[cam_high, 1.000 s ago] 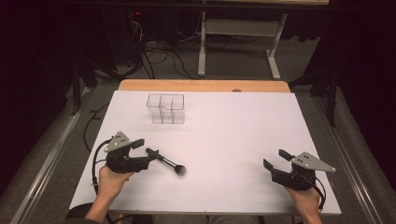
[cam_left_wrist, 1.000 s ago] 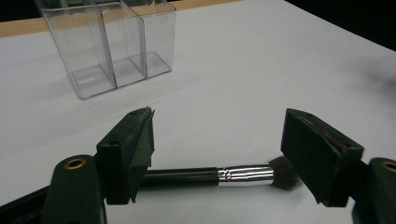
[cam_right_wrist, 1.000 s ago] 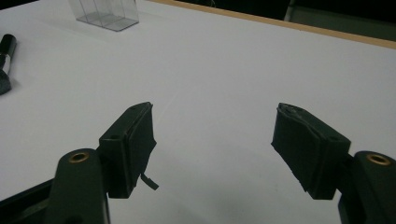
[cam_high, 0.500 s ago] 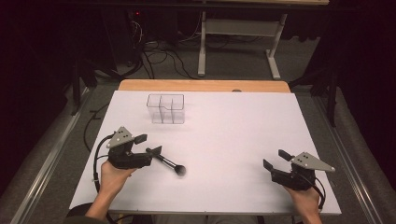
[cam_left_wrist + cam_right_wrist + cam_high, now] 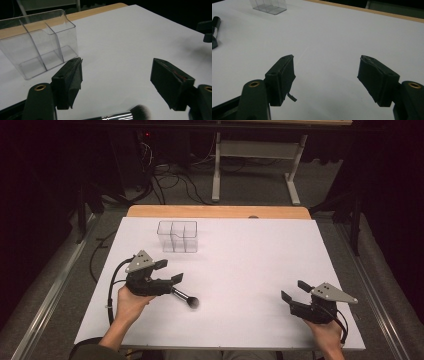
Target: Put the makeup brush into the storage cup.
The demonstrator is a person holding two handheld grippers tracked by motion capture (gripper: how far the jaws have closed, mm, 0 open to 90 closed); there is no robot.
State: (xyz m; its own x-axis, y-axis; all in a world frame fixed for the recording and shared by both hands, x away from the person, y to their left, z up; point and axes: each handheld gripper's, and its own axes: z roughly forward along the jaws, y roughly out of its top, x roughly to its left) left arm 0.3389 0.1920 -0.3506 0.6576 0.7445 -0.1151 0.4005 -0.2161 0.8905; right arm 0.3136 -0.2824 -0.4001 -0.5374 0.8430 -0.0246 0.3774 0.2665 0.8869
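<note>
A makeup brush (image 5: 186, 298) with a dark bristle head and a silver ferrule lies on the white table. Its handle runs under my left gripper (image 5: 169, 271). That gripper is open, and the brush (image 5: 130, 115) shows low between its jaws without touching either. A clear plastic organizer (image 5: 177, 236) with several compartments stands empty up the table from it, and the organizer (image 5: 37, 47) is close by at the upper left of the left gripper view. My right gripper (image 5: 295, 291) rests open near the front right with nothing between its jaws.
The white table sheet (image 5: 250, 255) ends in a wooden strip (image 5: 215, 211) at the far edge. Beyond it are a floor with cables and a metal desk frame (image 5: 255, 150). In the right gripper view the organizer (image 5: 269, 5) is far off at the top left.
My left gripper has shifted a little up the table and to the right over the brush handle. The brush and my right gripper have stayed put.
</note>
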